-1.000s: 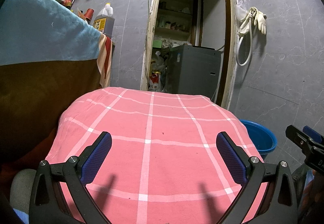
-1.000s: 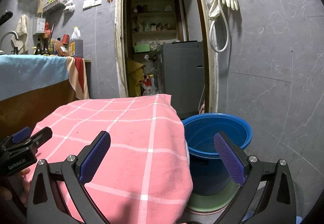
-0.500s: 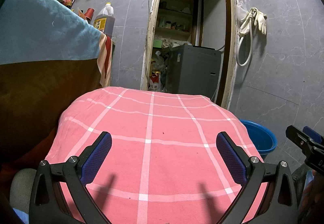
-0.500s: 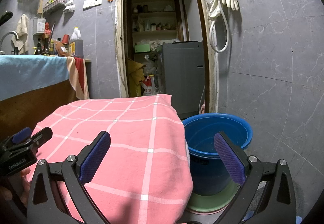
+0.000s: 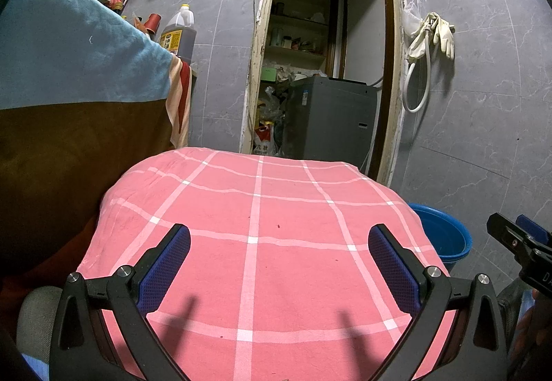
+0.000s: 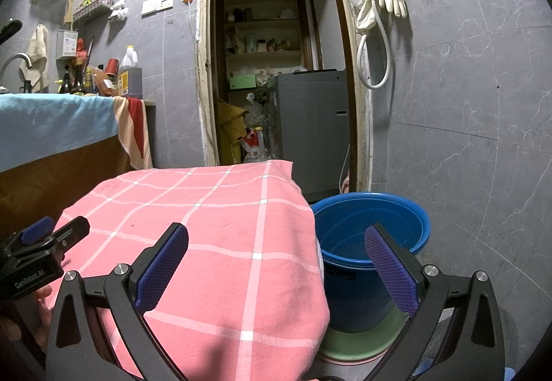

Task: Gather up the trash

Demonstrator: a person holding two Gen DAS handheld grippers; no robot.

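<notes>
A pink checked cloth (image 5: 262, 243) covers a low table (image 6: 214, 236) in both views, and no trash shows on it. My left gripper (image 5: 279, 263) hovers open over the cloth's near part, nothing between its blue pads. My right gripper (image 6: 276, 263) is open too, straddling the cloth's right edge and a blue bucket (image 6: 372, 229) on the floor. The bucket (image 5: 445, 239) shows at the table's right in the left wrist view. Each gripper appears at the edge of the other's view: the right one (image 5: 521, 243) and the left one (image 6: 45, 243).
A counter draped in blue and brown cloth (image 5: 69, 77) stands at the left with an oil jug (image 5: 179, 32) and bottles. Ahead is a doorway with a grey washing machine (image 5: 331, 119) and bags (image 6: 253, 146). Gloves and a hose (image 6: 379, 12) hang on the right wall.
</notes>
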